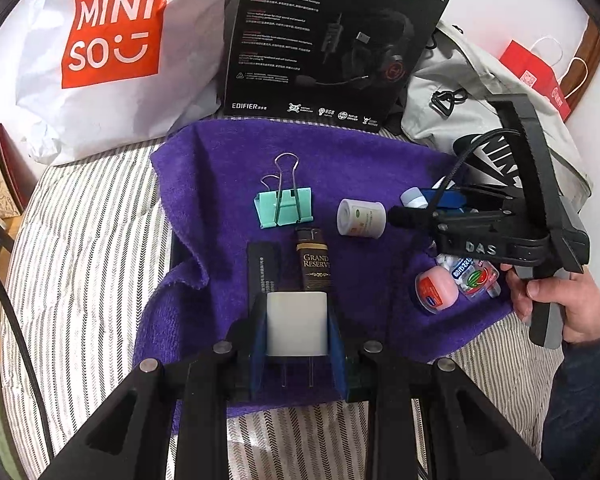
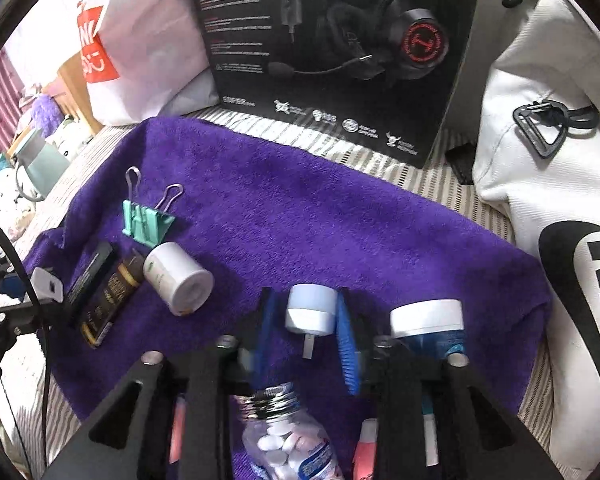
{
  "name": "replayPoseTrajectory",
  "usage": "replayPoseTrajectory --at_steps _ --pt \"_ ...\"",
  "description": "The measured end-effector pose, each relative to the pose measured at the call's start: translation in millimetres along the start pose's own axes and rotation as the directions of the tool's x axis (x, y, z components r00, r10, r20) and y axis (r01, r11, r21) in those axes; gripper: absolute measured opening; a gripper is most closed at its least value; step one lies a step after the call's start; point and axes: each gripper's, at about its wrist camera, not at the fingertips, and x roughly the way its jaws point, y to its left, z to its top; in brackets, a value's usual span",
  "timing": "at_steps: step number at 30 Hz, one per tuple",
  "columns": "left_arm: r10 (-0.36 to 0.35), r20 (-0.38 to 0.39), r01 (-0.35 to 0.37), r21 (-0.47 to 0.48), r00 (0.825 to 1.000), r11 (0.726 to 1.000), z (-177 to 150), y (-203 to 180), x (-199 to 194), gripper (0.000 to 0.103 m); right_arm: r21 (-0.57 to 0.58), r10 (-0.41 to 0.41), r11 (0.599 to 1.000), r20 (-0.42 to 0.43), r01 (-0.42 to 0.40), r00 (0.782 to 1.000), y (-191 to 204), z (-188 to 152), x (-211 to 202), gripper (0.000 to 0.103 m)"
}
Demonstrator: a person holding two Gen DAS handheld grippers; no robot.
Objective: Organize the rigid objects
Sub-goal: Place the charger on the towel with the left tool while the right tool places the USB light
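A purple towel (image 1: 228, 168) holds the small objects. My left gripper (image 1: 297, 326) is shut on a white plug adapter (image 1: 296, 322) just above the towel. Ahead lie a brown "Grand Reserve" bottle (image 1: 313, 260), a black flat box (image 1: 263, 268), a mint binder clip (image 1: 284, 204) and a white cylinder (image 1: 360, 217). My right gripper (image 2: 310, 320) is shut on a pale blue plug adapter (image 2: 311, 310); it also shows in the left wrist view (image 1: 414, 198). A white-capped blue jar (image 2: 428, 326) lies beside it. A clear pill bottle (image 2: 288, 440) lies under the right gripper.
A black Edifier headset box (image 1: 324, 40) and a white Miniso bag (image 1: 112, 52) stand behind the towel. A white Nike bag (image 2: 560, 208) lies at right. A pink jar (image 1: 436, 288) lies near the right hand. Striped bedding (image 1: 84, 248) surrounds the towel.
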Motion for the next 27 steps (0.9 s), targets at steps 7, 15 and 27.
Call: replayPoseTrajectory --at_steps 7,15,27 --pt "-0.009 0.003 0.009 0.004 1.000 1.000 -1 -4 3 0.026 -0.007 -0.013 1.000 0.020 0.013 1.000 2 -3 -17 0.063" --pt "-0.014 -0.007 0.014 0.053 1.000 0.998 5 -27 13 0.026 0.014 -0.049 0.999 0.075 0.048 0.996 -11 -26 -67 0.063" --pt "-0.013 -0.036 0.017 0.124 0.999 0.992 11 -69 43 0.026 0.116 -0.062 0.992 0.103 0.050 0.993 -32 -88 -117 0.066"
